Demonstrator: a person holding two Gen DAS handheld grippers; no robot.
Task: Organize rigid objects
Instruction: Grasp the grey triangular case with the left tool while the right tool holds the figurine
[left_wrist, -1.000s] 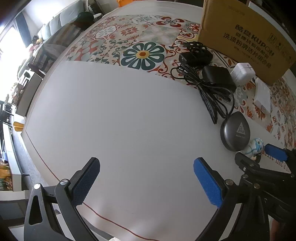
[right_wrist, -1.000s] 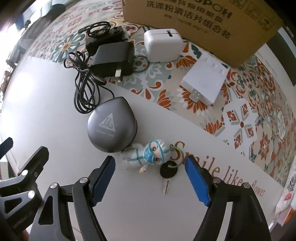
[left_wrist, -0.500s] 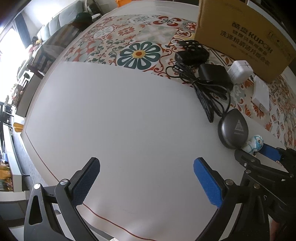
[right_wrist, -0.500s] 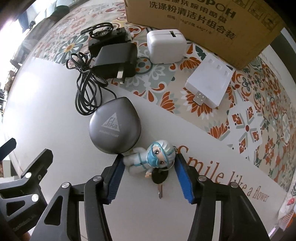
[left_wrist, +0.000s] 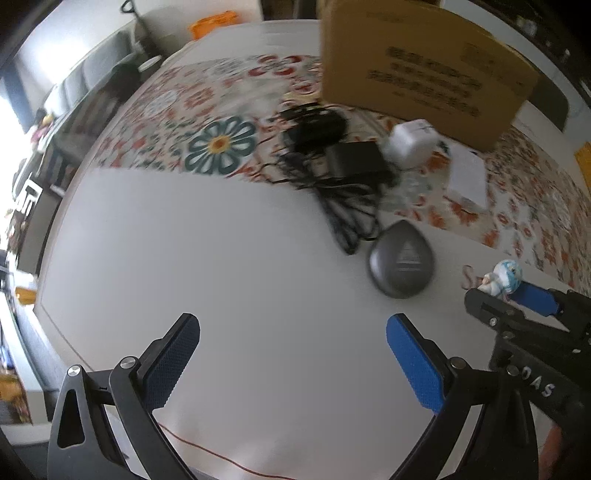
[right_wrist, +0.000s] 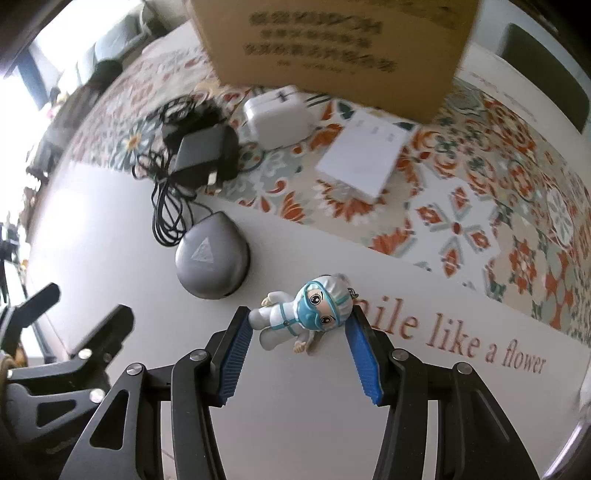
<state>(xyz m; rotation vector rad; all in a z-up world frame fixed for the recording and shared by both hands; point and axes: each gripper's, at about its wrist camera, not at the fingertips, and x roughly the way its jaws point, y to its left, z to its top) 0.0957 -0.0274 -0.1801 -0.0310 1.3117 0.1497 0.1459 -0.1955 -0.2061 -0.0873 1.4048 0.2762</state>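
Two grippers over white table (left_wrist: 240, 258). Left gripper (left_wrist: 291, 354): jaws spread wide, nothing between, above bare tabletop. Right gripper (right_wrist: 299, 341): blue pads pinching toy figure (right_wrist: 306, 314) in white suit and blue mask; figure apparently lifted off table, though not certain. Just beyond figure: grey teardrop case (right_wrist: 212, 256), lying flat, lid closed, contents not visible. Behind case: tangled black cable (right_wrist: 168, 206) and black charger (right_wrist: 205, 153), touching each other. Beside charger: white plug block (right_wrist: 277, 116). Right of it: flat white adapter (right_wrist: 364, 160) on patterned mat (right_wrist: 480, 206). Farthest: cardboard box (right_wrist: 332, 40), printed side facing, interior not in view.
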